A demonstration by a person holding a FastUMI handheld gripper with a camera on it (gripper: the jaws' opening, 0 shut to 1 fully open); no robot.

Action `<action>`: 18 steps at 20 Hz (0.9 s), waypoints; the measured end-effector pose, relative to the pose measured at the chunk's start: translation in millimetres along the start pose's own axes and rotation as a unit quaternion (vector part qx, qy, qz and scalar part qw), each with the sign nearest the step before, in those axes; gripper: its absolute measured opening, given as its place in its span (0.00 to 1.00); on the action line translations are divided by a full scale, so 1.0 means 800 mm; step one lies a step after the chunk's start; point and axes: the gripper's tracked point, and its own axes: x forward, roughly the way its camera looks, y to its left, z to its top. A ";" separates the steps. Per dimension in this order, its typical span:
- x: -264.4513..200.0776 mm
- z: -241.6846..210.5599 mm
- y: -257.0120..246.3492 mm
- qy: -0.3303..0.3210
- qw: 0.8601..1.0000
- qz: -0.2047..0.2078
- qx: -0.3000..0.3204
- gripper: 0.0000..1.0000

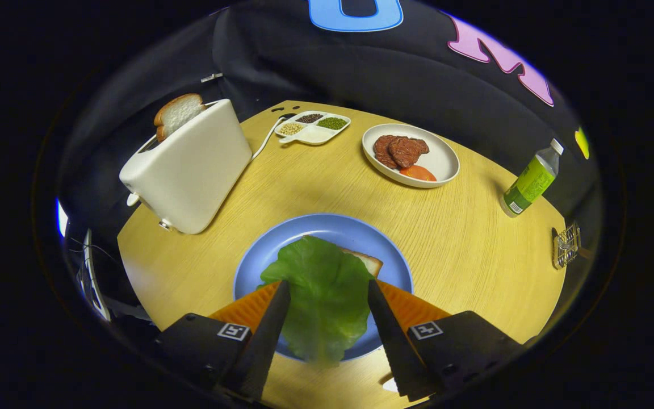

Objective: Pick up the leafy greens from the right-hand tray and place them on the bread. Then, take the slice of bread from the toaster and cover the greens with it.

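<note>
Gripper (327,292) spread wide over a round blue plate (327,227) on a pale wooden counter (315,182), fingers apart and pressing on nothing. Between the fingers, a broad green lettuce leaf (324,295), lying flat over a slice of white bread (368,261) on the plate. Long axis of the leaf running along the fingers, from near their base out toward the toaster side, rounded far end just past the fingertips. One crusted corner of the bread peeking out beside the leaf's far right edge.

Beyond the plate to the left, a cream boxy toaster (191,170), tilted in the view, with a second slice of white bread (176,113) standing upright in its slot. Farther back, a small white divided dish of beans (313,128). To its right, a white oval plate with brown meat slices and an orange-red piece (409,154). Well off right, a green-labelled plastic bottle (531,179).
</note>
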 end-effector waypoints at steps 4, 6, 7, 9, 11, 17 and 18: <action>-0.016 0.020 0.004 -0.026 1.000 0.000 0.007 1.00; -0.028 0.035 0.011 -0.039 0.999 0.004 0.013 1.00; -0.038 0.046 0.016 -0.048 0.999 0.008 0.015 1.00; -0.057 0.076 0.026 -0.076 0.997 0.015 0.016 1.00; -0.077 0.109 0.041 -0.103 0.994 0.022 0.012 1.00; -0.122 0.213 0.106 -0.178 0.982 0.055 -0.006 1.00; -0.123 0.228 0.117 -0.188 0.980 0.059 -0.013 1.00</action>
